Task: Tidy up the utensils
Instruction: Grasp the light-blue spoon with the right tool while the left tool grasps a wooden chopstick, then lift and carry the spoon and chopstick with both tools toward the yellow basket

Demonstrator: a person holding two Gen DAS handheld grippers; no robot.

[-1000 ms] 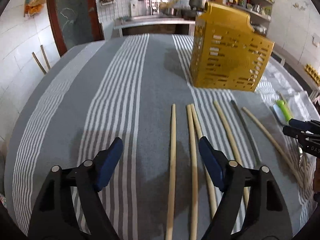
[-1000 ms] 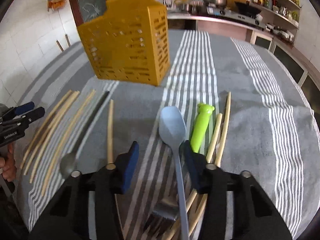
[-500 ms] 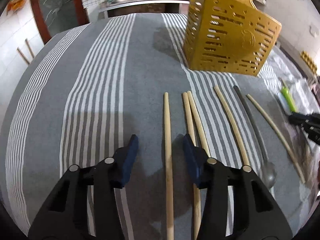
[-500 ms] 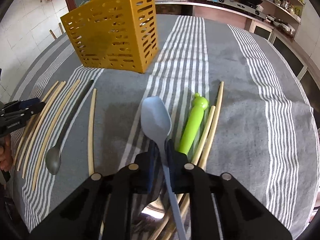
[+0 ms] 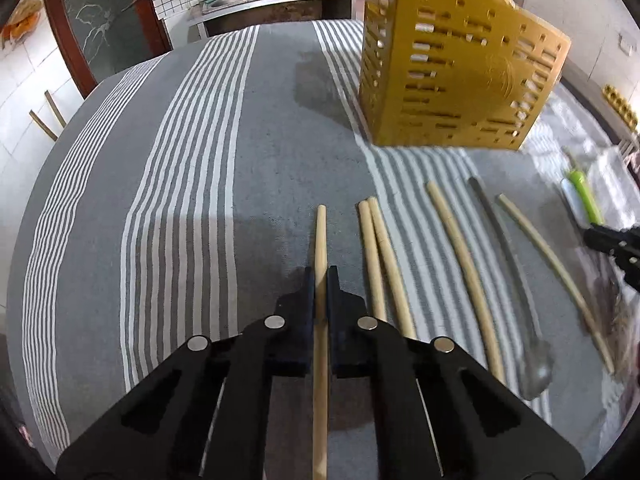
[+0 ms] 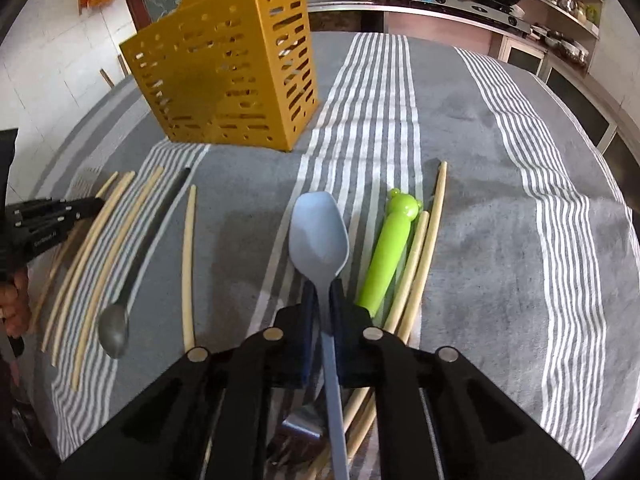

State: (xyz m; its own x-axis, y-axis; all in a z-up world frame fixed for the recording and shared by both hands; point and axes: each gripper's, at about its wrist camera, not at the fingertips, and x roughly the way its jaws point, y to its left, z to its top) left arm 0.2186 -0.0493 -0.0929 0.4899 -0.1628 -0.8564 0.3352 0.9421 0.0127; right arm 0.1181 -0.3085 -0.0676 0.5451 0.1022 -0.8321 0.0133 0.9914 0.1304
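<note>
Left tongs [image 5: 320, 280] clamped on a single wooden chopstick [image 5: 320, 236], gripping partway along it; the front end pokes out ahead, the rest runs back under the tool. Right tongs [image 6: 322, 292] clamped on the thin handle of the blue spoon [image 6: 319, 232], just behind the bowl.

Yellow slotted caddy [image 6: 228, 64] stands upright at the far side of the striped cloth surface [image 5: 180, 160], well apart from both tools. Other chopsticks lie in a rough row between the two tools, with a dark metal spoon [image 6: 132, 272] among them. Green bear-topped handle [image 6: 390, 248] lies just right of the blue spoon, beside more chopsticks.

Risks, as judged:
- Chopstick is round and smooth, held at one narrow spot; it could pivot or slide out if lifted or tipped fast.
- Spoon is bowl-heavy ahead of the grip; it may droop or twist on the thin handle.
- Right tongs sit close to the green handle and the chopsticks beneath; lifting could drag them along.
- Both tools heading for the same caddy could crowd each other at its mouth.

Pose: both tools low, near the cloth, pointed forward toward the caddy. Left hand [image 6: 14, 304] only partly seen at the edge of the right view.
</note>
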